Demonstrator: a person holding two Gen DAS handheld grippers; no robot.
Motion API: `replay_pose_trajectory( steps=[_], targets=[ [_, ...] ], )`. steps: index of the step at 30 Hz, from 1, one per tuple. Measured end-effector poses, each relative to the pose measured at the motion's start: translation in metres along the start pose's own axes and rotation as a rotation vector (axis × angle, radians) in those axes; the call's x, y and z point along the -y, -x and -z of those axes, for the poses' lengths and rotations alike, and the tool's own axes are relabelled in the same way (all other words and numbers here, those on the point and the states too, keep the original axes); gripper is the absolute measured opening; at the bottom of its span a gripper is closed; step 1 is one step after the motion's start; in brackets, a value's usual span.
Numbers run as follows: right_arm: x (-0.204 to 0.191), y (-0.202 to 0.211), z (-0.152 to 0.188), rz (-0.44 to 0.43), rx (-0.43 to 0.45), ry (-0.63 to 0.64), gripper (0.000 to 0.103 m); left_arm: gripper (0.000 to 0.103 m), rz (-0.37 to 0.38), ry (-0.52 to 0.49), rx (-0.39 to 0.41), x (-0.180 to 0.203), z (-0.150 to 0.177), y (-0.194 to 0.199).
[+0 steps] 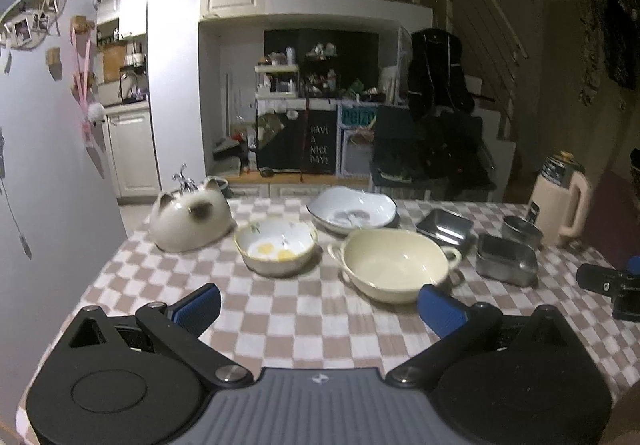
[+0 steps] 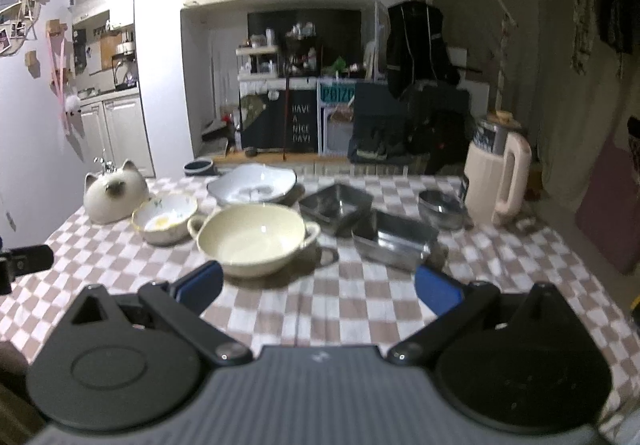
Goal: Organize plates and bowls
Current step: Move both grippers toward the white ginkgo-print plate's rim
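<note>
our left gripper [image 1: 318, 305] has its fingers spread wide, holding nothing; the cream two-handled bowl [image 1: 394, 265] sits just ahead of its right finger, the flowered bowl [image 1: 276, 245] ahead of the left; our right gripper [image 2: 318, 285] is likewise spread and empty, the cream bowl just beyond its left finger, the steel tray [image 2: 394, 239] beyond its right; we judge both are held apart ready to take a rim.

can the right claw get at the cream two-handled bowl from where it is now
Probably yes. The right claw is open, and the cream two-handled bowl sits just ahead, slightly left, with only bare checkered cloth between. The metal tin stands apart on the right.
</note>
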State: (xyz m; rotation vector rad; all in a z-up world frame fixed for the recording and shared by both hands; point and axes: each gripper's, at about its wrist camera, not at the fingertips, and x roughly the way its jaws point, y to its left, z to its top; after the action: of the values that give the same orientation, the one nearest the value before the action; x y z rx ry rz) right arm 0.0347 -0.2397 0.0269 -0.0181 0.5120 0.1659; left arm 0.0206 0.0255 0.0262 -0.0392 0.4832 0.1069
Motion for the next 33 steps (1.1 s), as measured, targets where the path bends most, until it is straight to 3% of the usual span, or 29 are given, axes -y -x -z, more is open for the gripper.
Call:
replay_pose_trajectory(
  steps=[7,13,19,23,33],
  targets=[
    [-0.013,-0.023,-0.016,0.011,0.071,0.067,0.103,0.103,-0.015,-0.003,0.027,-0.011,-0.02,-0.022],
    [-0.014,-0.049,-0.037,-0.011,0.088,0.063,0.103,0.103,-0.034,-0.074,0.094,-0.012,-0.042,-0.051],
    [-0.001,-0.082,-0.062,-0.003,0.122,-0.019,0.103,0.103,-0.071,-0.116,0.128,-0.007,-0.064,-0.09],
    [0.007,-0.108,-0.071,0.013,0.144,-0.075,0.103,0.103,-0.054,-0.141,0.124,-0.002,-0.079,-0.119],
    [0.012,-0.176,-0.077,0.049,0.12,-0.059,0.103,0.103,-0.032,-0.164,0.089,0.01,-0.104,-0.202]
  ],
)
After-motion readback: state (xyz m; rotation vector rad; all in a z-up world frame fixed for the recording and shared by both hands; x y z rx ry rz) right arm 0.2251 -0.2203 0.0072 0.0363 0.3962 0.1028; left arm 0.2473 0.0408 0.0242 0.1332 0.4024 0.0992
